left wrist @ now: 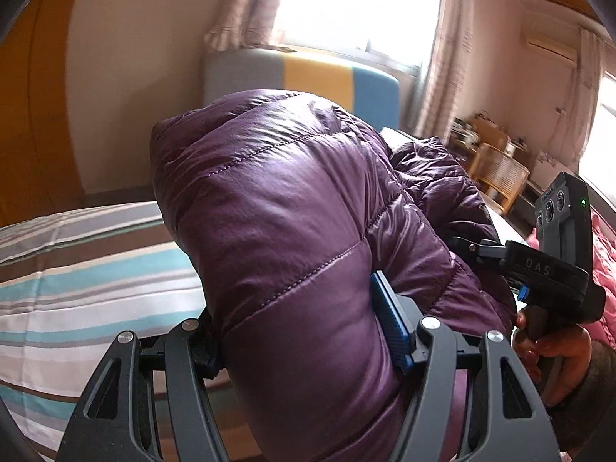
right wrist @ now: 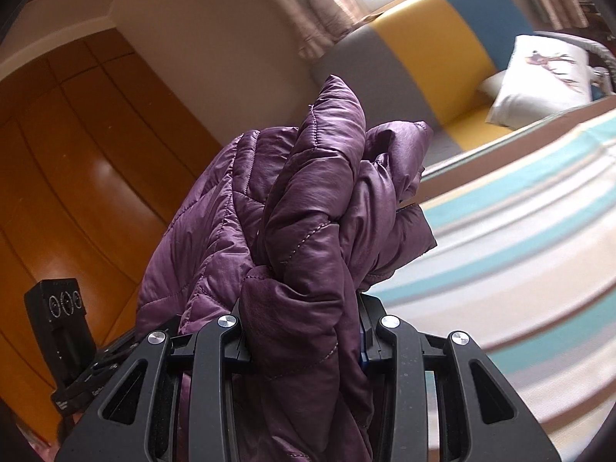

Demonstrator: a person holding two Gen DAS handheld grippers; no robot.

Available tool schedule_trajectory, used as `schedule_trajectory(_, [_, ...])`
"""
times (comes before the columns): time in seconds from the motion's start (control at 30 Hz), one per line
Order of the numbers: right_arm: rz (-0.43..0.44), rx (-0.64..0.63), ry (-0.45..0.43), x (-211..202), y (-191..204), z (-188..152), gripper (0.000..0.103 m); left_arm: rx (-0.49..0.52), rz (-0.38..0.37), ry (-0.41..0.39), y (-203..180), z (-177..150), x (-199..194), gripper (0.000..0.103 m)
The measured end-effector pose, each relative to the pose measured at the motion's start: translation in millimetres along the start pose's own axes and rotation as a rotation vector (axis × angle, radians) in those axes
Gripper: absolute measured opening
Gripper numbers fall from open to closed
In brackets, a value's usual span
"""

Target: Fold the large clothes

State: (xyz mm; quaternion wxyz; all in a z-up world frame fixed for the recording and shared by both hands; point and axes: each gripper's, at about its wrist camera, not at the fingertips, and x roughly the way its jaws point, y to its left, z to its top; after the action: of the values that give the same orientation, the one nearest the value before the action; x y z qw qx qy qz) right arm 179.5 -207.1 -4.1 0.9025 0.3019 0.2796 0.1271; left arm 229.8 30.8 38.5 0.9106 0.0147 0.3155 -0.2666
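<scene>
A purple quilted puffer jacket [left wrist: 277, 208] fills the middle of the left wrist view and bulges up between my left gripper's [left wrist: 304, 331] blue-padded fingers [left wrist: 389, 319], which are shut on it. In the right wrist view the same jacket [right wrist: 308, 215] stands bunched in thick folds between my right gripper's [right wrist: 304, 331] fingers, shut on it. Both hold it above the striped bed [left wrist: 77, 281]. The right gripper's body [left wrist: 554, 265], in a hand, shows at the right of the left wrist view; the left gripper's body [right wrist: 61, 331] shows at lower left of the right wrist view.
The striped bedsheet [right wrist: 519, 238] spreads right and below. A grey, yellow and blue headboard [right wrist: 435, 50] and a white pillow [right wrist: 539, 77] lie beyond. Wooden wardrobe doors [right wrist: 77, 161] stand left. A wicker chair [left wrist: 496, 169], a bright window [left wrist: 346, 4] and pink bedding [left wrist: 604, 277] are at right.
</scene>
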Motion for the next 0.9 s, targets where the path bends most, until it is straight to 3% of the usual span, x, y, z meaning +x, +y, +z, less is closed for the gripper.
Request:
schedule_trajectory(0.27, [0.036, -0.02, 0.064, 74.9, 20.7, 16.9, 0.035, -0.057, 0.076, -0.019, 79.2, 6.2, 6.2, 0.064])
schedule_trajectory(0.6, [0.007, -0.023, 0.128, 158.3, 26.0, 21.6, 0.035, -0.127, 0.132, 0.018, 127.1, 1.8, 69.7, 0.064])
schedule_trajectory(0.8, [-0.047, -0.042, 0.136, 175.5, 19.7, 12.8, 0.035, -0.162, 0.137, 0.025, 130.3, -14.7, 96.3, 0.066])
schedule_trajectory(0.9, [-0.085, -0.082, 0.146, 172.7, 19.2, -2.1, 0.04, -0.17, 0.144, 0.012, 127.4, -26.7, 102.3, 0.07])
